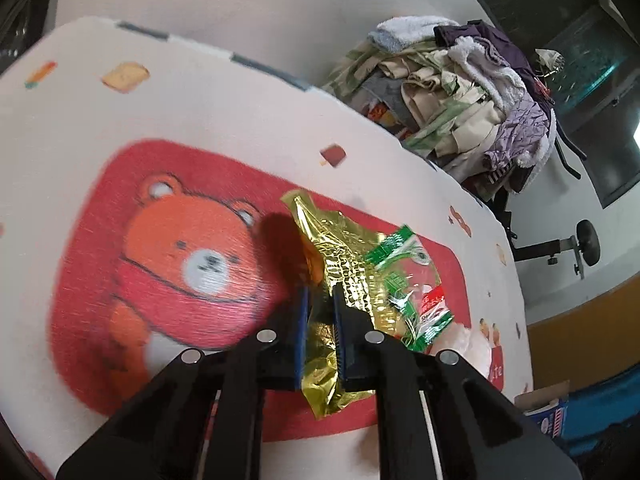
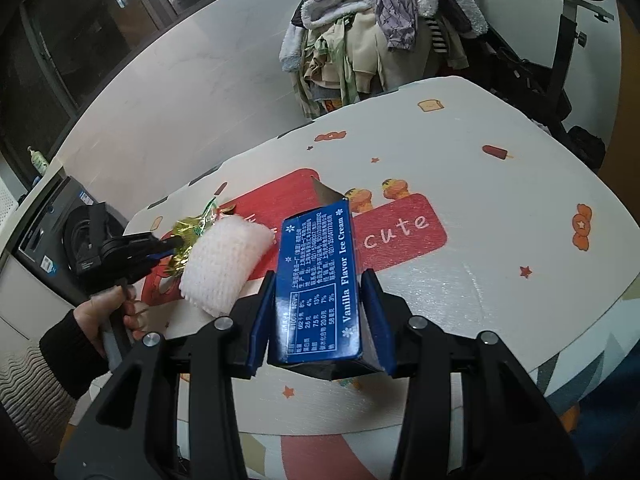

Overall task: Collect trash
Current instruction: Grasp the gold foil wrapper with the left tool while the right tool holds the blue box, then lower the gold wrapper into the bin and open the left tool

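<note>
My left gripper (image 1: pixel 320 300) is shut on a crumpled gold foil wrapper (image 1: pixel 340 264), held just above the bear mat (image 1: pixel 180 240). A green and clear plastic wrapper (image 1: pixel 412 280) hangs against the foil on its right. My right gripper (image 2: pixel 316 288) is shut on a blue ice cream carton (image 2: pixel 320 280), held above the mat (image 2: pixel 480 200). A white foam fruit net (image 2: pixel 222 268) lies on the mat left of the carton. The left gripper (image 2: pixel 168 246) and its gold wrapper (image 2: pixel 184 240) show at the left of the right wrist view.
A pile of clothes (image 1: pixel 460 100) sits on an exercise bike beyond the mat; it also shows in the right wrist view (image 2: pixel 380 28). A small cardboard box (image 1: pixel 548 408) lies off the mat's right edge. A washing machine (image 2: pixel 52 232) stands at left.
</note>
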Action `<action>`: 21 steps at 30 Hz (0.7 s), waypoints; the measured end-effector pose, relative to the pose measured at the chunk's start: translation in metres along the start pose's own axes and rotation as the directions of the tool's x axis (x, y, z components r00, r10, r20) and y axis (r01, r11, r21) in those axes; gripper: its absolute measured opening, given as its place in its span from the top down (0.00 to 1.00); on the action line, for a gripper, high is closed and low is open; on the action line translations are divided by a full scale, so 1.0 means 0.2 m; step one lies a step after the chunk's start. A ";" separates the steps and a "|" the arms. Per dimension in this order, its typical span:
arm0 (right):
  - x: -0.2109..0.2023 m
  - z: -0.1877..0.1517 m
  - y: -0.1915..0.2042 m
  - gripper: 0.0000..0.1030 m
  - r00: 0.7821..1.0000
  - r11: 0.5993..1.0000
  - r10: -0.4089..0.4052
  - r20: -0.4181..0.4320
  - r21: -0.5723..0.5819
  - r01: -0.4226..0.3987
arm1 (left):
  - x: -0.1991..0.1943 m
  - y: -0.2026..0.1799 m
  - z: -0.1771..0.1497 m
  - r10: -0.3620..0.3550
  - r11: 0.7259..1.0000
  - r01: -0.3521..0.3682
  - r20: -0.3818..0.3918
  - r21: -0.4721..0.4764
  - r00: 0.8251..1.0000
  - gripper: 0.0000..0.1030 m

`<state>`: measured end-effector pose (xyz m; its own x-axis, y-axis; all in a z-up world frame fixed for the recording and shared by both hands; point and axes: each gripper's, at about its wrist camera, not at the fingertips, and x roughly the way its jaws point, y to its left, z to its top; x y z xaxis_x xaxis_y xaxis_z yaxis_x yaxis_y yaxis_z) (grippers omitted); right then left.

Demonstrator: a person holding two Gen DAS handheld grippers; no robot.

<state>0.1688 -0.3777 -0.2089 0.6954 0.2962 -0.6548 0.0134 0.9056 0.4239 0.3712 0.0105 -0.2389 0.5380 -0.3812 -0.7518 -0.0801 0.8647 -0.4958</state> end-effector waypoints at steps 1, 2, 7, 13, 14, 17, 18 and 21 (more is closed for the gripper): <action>0.00 0.00 0.01 0.57 1.000 1.000 0.002 0.001 -0.003 -0.002 | -0.04 0.01 0.00 0.006 1.000 -0.006 0.010 0.014 1.000 0.89; 0.00 0.00 0.01 0.57 1.000 1.000 0.003 0.002 -0.005 -0.003 | -0.08 0.02 0.01 0.012 0.999 -0.012 0.019 0.038 1.000 0.89; -0.02 -0.02 0.08 0.57 1.000 0.999 0.026 0.004 -0.021 -0.026 | -0.32 0.05 -0.01 0.060 0.984 -0.070 0.063 0.161 0.996 0.89; -0.05 -0.07 0.21 0.57 0.998 0.997 0.056 -0.009 -0.061 -0.056 | -0.63 0.12 -0.11 0.079 0.960 -0.105 0.110 0.258 0.991 0.89; -0.06 -0.08 0.24 0.57 0.998 0.996 0.062 -0.012 -0.070 -0.062 | -0.68 0.12 -0.14 0.074 0.958 -0.102 0.113 0.269 0.991 0.89; -0.09 -0.13 0.31 0.57 0.997 0.992 0.076 -0.021 -0.095 -0.078 | -0.82 0.12 -0.24 0.065 0.945 -0.099 0.117 0.311 0.991 0.89; -0.10 -0.15 0.33 0.57 0.997 0.992 0.079 -0.024 -0.101 -0.081 | -0.85 0.12 -0.27 0.068 0.940 -0.103 0.119 0.325 0.991 0.89; -0.12 -0.20 0.38 0.57 0.996 0.988 0.086 -0.032 -0.126 -0.089 | -0.95 0.10 -0.42 0.049 0.929 -0.084 0.106 0.361 0.993 0.89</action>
<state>0.1243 -0.3047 -0.1850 0.6704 0.3824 -0.6358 -0.1394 0.9066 0.3983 0.1976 0.0738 -0.1422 0.6197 -0.3015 -0.7246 0.1830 0.9533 -0.2402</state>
